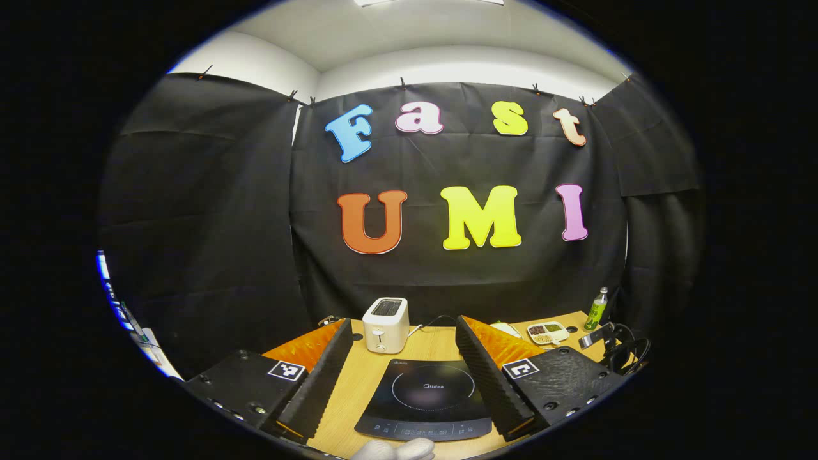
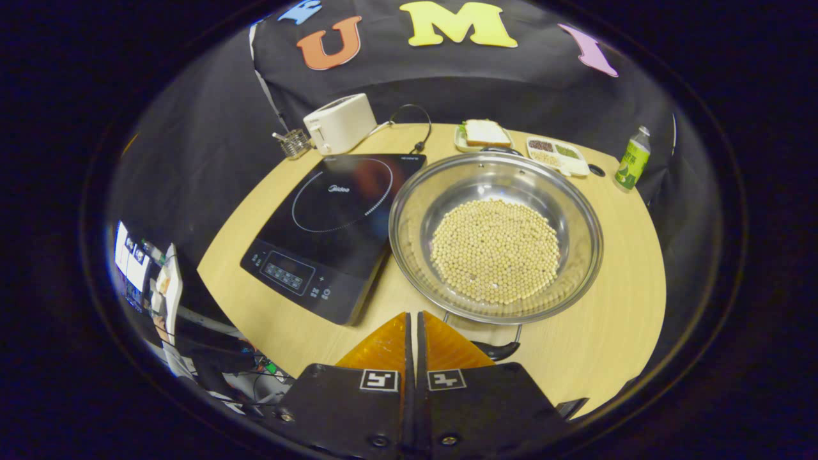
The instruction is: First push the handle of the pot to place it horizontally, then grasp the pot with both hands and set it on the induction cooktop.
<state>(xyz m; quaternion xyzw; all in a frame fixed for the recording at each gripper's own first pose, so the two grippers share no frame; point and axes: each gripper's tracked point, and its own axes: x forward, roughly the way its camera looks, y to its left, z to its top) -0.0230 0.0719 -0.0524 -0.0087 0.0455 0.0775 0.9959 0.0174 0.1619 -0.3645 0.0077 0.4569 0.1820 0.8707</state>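
In the left gripper view, we see the left gripper [image 1: 402, 358] with its fingers spread wide apart and nothing between them. The cooktop [image 1: 427, 399] lies on the table [image 1: 358, 383] directly ahead of it, framed by the two fingers. A toaster [image 1: 385, 324] stands beyond the cooktop, ahead and slightly left. A divided dish [image 1: 547, 332] and a bottle [image 1: 595, 309] sit farther off to the right.

In the right gripper view, we see the right gripper [image 2: 413, 332] with its fingers brought together, only a thin slit between them, and nothing held. The pot [image 2: 496, 236], filled with pale beans [image 2: 496, 250], rests on the table [image 2: 626, 306] just ahead and slightly right of the fingertips. Its near handle [image 2: 492, 345] sits beside the right finger; we cannot tell whether they touch. The cooktop [image 2: 332, 223] lies ahead to the left, just beside the pot. The toaster [image 2: 340, 122], a sandwich plate [image 2: 483, 134], the dish [image 2: 557, 154] and the bottle [image 2: 632, 165] line the far edge.
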